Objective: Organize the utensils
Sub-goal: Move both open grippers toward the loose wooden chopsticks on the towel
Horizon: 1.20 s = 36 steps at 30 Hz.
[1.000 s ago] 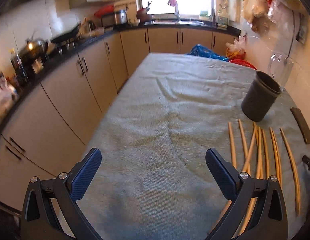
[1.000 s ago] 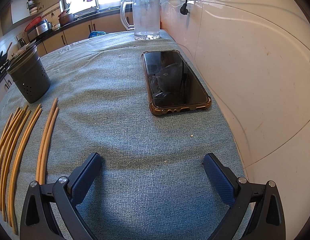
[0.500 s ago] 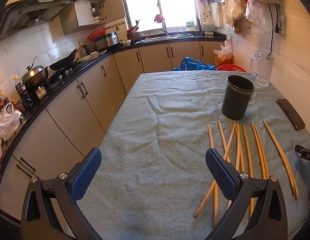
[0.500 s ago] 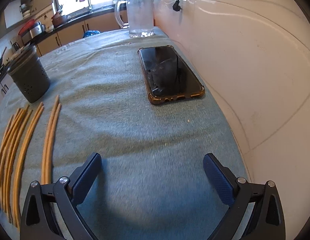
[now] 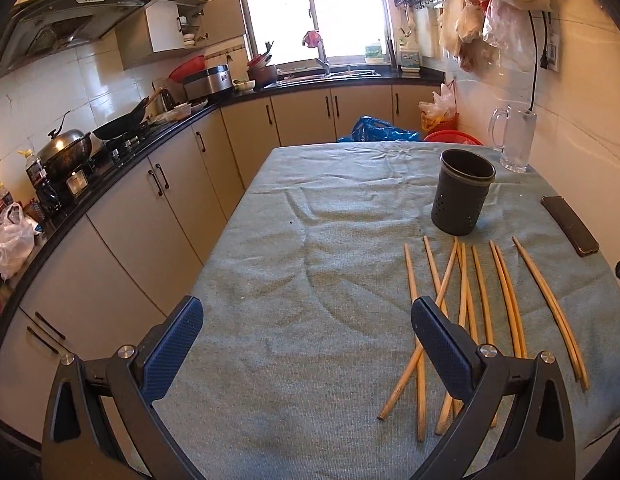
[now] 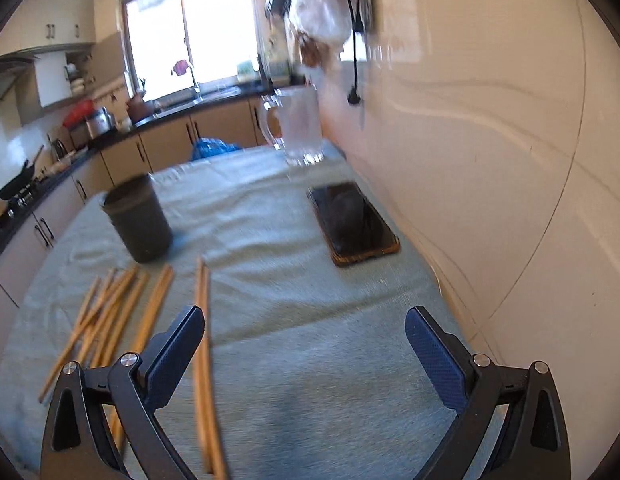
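Ahead of our left fingers (image 5: 437, 340) and to their right, the long wooden chopsticks (image 5: 465, 300) lie fanned on the cloth-covered desk (image 5: 310, 280). Beyond them stands the dark perforated cylindrical holder (image 5: 461, 192). Past it, further right, stands a clear glass mug (image 5: 515, 140). Ahead of our right fingers (image 6: 427, 346) lies a black smartphone in a brown case (image 6: 351, 220), with chopsticks running under the left finger.

Table (image 5: 310, 280) w/ cloth — chopsticks (image 5: 477, 292), holder (image 5: 461, 200), phone (image 5: 569, 230), mug (image 5: 515, 140).
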Each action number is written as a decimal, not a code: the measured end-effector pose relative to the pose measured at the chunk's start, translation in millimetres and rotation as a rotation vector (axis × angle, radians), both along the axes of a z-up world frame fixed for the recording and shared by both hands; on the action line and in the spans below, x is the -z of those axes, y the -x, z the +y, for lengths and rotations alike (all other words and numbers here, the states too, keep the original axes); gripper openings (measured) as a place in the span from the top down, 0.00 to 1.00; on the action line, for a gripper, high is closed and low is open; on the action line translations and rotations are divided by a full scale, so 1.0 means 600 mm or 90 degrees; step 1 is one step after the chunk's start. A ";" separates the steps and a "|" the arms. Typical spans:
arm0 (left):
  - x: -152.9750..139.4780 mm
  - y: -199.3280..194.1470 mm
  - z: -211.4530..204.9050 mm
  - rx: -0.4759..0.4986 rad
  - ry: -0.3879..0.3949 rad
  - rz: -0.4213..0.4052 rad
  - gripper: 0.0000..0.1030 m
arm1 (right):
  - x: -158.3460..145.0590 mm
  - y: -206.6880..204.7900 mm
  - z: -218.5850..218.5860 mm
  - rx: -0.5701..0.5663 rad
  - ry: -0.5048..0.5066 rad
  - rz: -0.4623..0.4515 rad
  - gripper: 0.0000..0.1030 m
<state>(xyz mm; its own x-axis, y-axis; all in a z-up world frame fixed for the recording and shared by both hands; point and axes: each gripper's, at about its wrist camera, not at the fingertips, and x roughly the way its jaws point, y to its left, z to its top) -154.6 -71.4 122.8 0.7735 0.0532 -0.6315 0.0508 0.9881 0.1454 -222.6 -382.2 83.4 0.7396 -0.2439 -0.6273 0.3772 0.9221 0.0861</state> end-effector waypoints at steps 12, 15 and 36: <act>-0.019 0.038 0.007 -0.001 0.008 -0.084 0.00 | -0.068 0.038 0.092 -0.022 0.062 -0.104 0.01; -0.026 0.048 0.011 -0.002 0.019 -0.104 0.00 | -0.071 0.041 0.110 -0.027 0.073 -0.112 0.01; -0.052 0.101 0.020 0.021 0.078 -0.158 0.00 | -0.084 0.090 0.144 -0.035 0.089 -0.150 0.01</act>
<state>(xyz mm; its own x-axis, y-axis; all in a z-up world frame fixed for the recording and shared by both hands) -215.0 -59.6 154.0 0.9057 -0.0396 -0.4222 0.0606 0.9975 0.0364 -276.7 -295.8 134.1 0.8756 -0.2714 -0.3996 0.3108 0.9498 0.0359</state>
